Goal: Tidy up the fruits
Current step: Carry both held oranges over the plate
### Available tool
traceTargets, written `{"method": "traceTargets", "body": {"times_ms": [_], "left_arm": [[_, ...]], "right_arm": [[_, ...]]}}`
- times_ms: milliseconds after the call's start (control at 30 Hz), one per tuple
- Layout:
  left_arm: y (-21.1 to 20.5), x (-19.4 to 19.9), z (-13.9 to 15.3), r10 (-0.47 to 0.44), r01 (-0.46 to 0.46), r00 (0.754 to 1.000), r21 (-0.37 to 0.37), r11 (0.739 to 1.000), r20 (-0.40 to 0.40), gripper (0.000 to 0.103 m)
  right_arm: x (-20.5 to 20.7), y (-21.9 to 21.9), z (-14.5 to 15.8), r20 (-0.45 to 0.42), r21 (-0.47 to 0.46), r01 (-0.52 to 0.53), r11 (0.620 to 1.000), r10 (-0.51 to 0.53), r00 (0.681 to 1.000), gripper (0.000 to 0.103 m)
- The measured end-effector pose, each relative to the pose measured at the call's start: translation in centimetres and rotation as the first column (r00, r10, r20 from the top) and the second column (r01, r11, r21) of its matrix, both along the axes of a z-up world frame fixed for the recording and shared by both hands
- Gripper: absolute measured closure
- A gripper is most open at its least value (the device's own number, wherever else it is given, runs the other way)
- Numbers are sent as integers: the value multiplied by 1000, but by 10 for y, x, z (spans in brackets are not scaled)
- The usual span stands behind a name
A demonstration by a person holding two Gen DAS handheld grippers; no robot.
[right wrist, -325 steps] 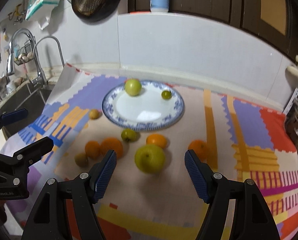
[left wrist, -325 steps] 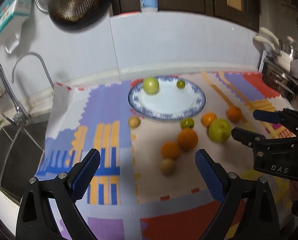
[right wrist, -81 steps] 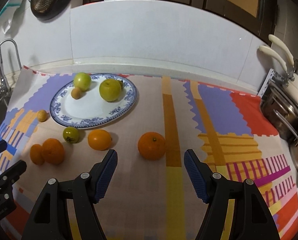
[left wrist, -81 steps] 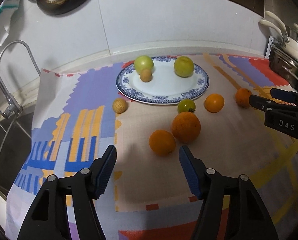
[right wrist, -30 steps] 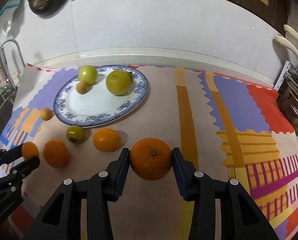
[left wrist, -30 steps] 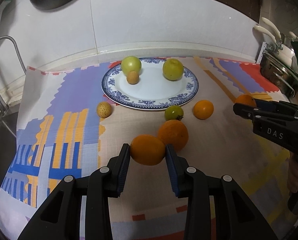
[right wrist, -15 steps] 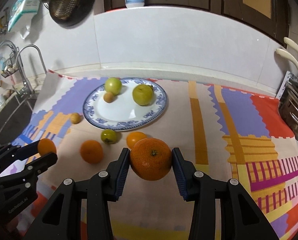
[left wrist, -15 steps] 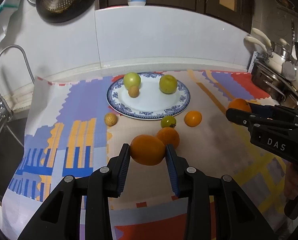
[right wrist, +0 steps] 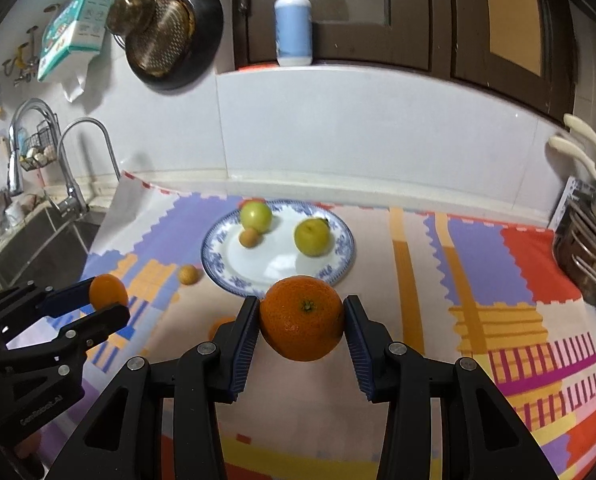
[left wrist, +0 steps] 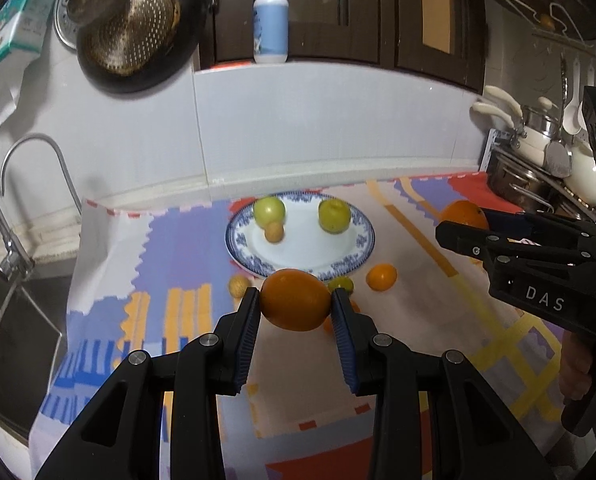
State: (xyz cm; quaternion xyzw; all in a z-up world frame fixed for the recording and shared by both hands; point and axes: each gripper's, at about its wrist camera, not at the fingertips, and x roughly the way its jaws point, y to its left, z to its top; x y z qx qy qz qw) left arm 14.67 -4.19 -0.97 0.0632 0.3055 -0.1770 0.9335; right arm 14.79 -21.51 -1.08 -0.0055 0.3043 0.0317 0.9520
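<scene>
Now carrying two at once, likely to save a trip: left tool (left wrist: 295,309) squeezing a smooth oval orange fruit (left wrist: 295,305), right tool (right wrist: 301,322) squeezing a bumpy round orange (right wrist: 301,317), both up off the tabletop, facing the blue-rimmed white plate (right wrist: 340,264)

Plate (right wrist: 340,256) front half bare; 3 fruits (right wrist: 312,237) crowd its far side.

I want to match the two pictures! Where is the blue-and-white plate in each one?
Left wrist view: the round blue-and-white patterned plate sits at the centre, just beyond the orange in the left gripper.
Right wrist view: the plate lies left of centre, behind the orange in the right gripper.
Shared landmark: the blue pump bottle.
</scene>
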Motion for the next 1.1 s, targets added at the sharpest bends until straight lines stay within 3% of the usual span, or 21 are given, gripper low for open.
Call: {"method": "traceTargets", "body": {"times_ms": [200, 600, 1100], "left_arm": [[5, 13, 9, -19, 19, 1000, -12, 1000, 14, 67], [4, 51, 16, -48, 48, 998, -2, 999, 35, 67], [-11, 118, -6, -66, 66, 997, -1, 998, -27, 67]], "right_arm": [[7, 10, 10, 31, 7, -14, 1000, 14, 999, 60], [45, 18, 10, 8, 32, -45, 998, 45, 999, 60], [103, 9, -6, -41, 32, -50, 998, 51, 998, 60]]}}
